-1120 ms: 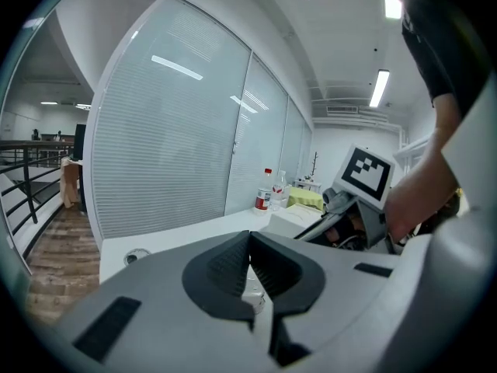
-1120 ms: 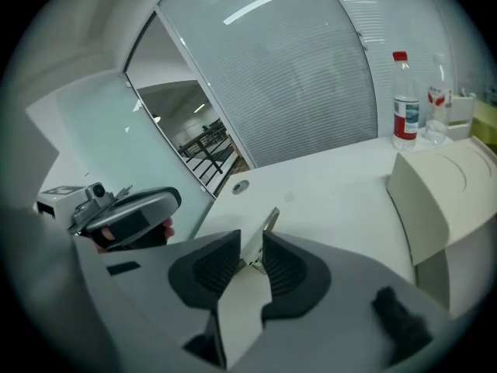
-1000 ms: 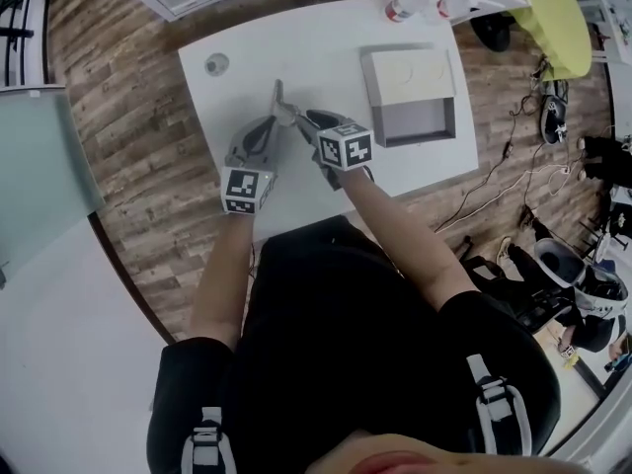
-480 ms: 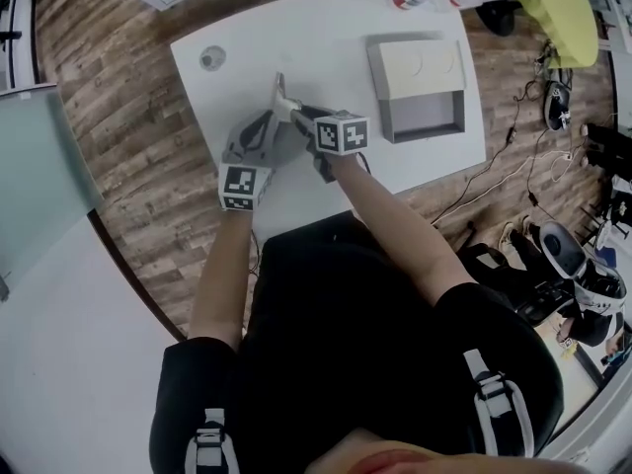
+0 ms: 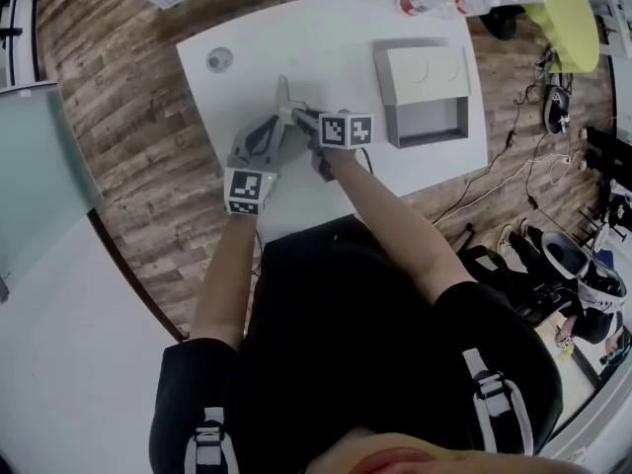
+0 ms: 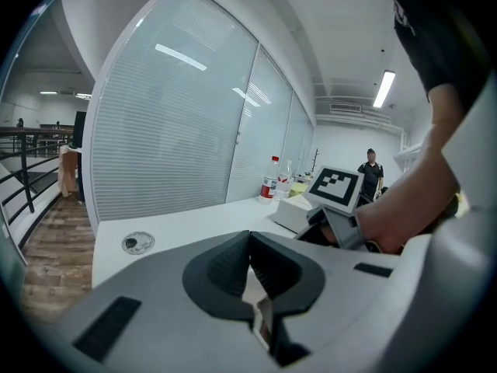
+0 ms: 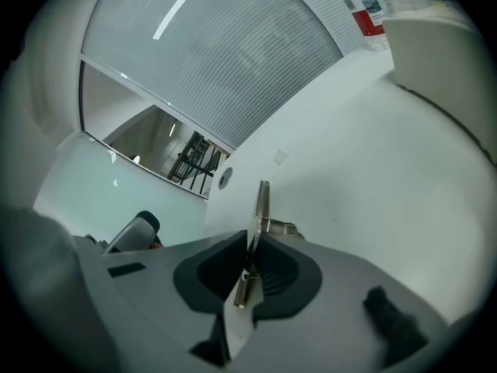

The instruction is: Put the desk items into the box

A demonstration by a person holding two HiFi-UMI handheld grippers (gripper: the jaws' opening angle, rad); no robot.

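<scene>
Right gripper view: thin flat item (image 7: 260, 208) pinched on edge over the desk (image 5: 326, 28), left of the box (image 5: 425, 87).
My right gripper (image 7: 250, 269) has just been closing on it, left gripper (image 6: 250, 269) clamps it too; opposed pulls may twist it loose.
</scene>
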